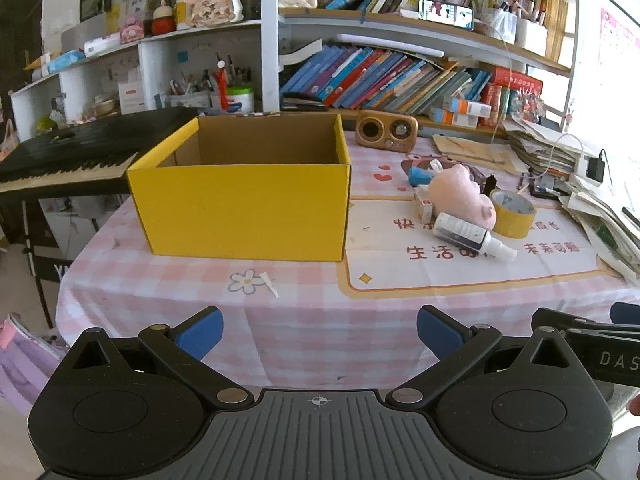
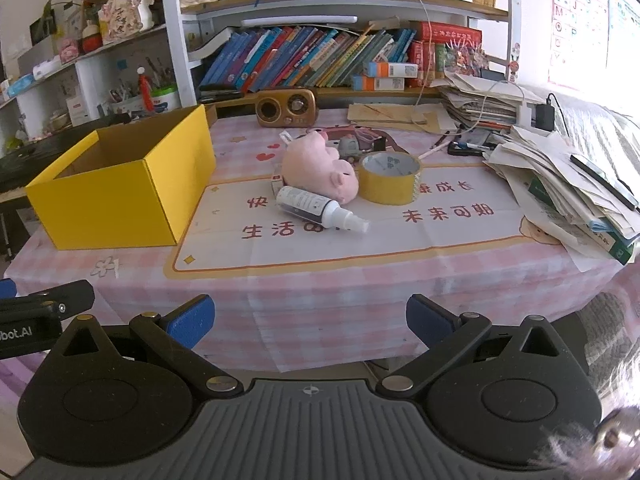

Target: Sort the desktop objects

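One yellow box, one plush pig, one tape roll, one spray bottle

Near edge of the table is bare cloth: open approach strip in front of both grippers, jaws spread wide, nothing between them. Yellow box stands on the left part, top open, tall walls block a low sideways pass; entry from above only. Clear gap between box and the central cluster. Cluster is tight: spray bottle lies in front, touching the pink plush; tape roll just beside the plush on the right; 1 small carton wedged on the plush's left. Paper stack crowds the right edge. Radio and shelves close the back.
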`<state>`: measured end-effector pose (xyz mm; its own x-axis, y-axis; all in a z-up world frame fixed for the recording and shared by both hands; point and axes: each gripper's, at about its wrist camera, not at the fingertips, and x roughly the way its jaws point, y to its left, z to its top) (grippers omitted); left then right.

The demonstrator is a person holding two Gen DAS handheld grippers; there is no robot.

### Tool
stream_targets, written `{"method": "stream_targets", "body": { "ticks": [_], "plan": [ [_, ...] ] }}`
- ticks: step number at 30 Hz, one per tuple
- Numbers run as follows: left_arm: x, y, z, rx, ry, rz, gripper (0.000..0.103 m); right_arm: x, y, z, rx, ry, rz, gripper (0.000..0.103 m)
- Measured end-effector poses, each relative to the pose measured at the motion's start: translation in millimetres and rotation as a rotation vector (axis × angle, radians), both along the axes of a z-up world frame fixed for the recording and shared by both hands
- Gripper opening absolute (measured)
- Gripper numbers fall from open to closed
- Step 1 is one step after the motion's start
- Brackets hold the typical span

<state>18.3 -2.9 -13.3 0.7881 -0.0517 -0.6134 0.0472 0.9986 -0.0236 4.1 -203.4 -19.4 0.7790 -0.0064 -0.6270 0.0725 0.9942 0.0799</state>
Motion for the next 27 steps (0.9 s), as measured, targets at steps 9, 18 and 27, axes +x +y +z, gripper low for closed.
{"method": "stream_targets", "body": {
  "ticks": [9, 18, 27],
  "plan": [
    [12.9, -19.3, -4.4, -0.004, 0.019, -0.025, 0.103, 9.4, -19.6, -2.9, 0.005, 0.014, -0.004, 0.101],
    [33.1, -47.4, -9.3, -0.008, 0.041, -0.045, 0.103, 28.5, -48.2, -6.2, -0.003, 0.036, -0.019, 0.101],
    [59.3, -84.0, -15.0, -0.020, 0.074, -0.057, 0.103, 51.6, -84.5, -10.6, -0.001, 0.058, -0.019, 0.101]
  ]
}}
